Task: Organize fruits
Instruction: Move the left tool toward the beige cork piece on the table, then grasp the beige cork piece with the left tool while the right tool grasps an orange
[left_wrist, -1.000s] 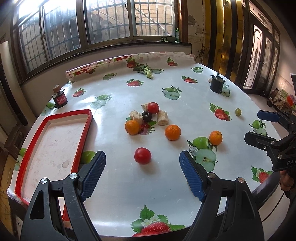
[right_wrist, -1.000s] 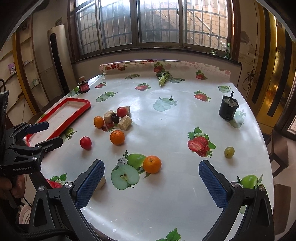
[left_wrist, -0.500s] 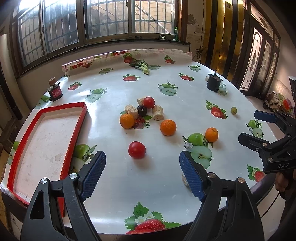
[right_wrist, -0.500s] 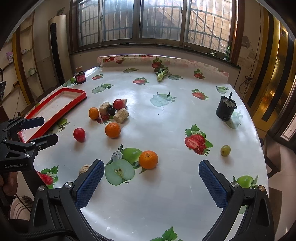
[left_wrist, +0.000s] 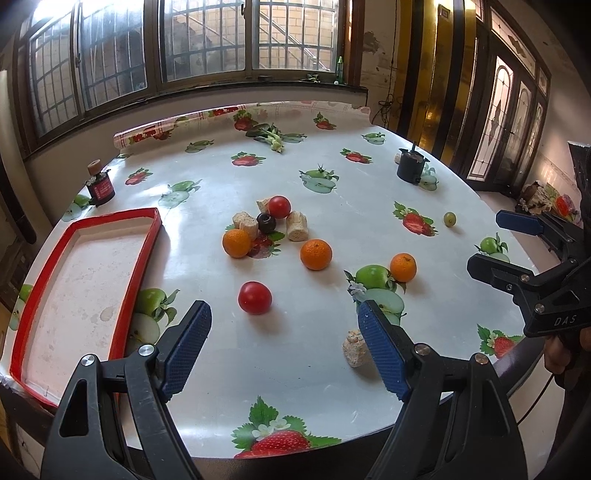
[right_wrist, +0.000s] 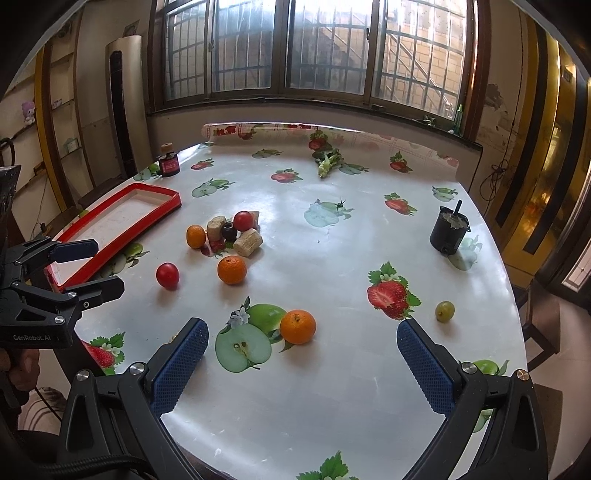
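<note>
Left wrist view
Left gripper (left_wrist: 284, 343): blue pads spread apart, gripping nothing.
Round red tomato (left_wrist: 255, 297): right of the shallow red-rimmed rectangular tray (left_wrist: 140, 258), apart from it.
Three round oranges (left_wrist: 316, 254): further right of tray.

Right wrist view
Right gripper (right_wrist: 303, 363): pads wide apart, bare.
Nearest orange (right_wrist: 297, 326): well right of tray (right_wrist: 122, 236).
Small green grape (right_wrist: 444, 311): furthest right.

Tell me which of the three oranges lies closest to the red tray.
The orange at the left of the small pile, touching a beige chunk, is closest to the red tray. The middle orange and the orange by the printed green apple lie farther right.
</note>
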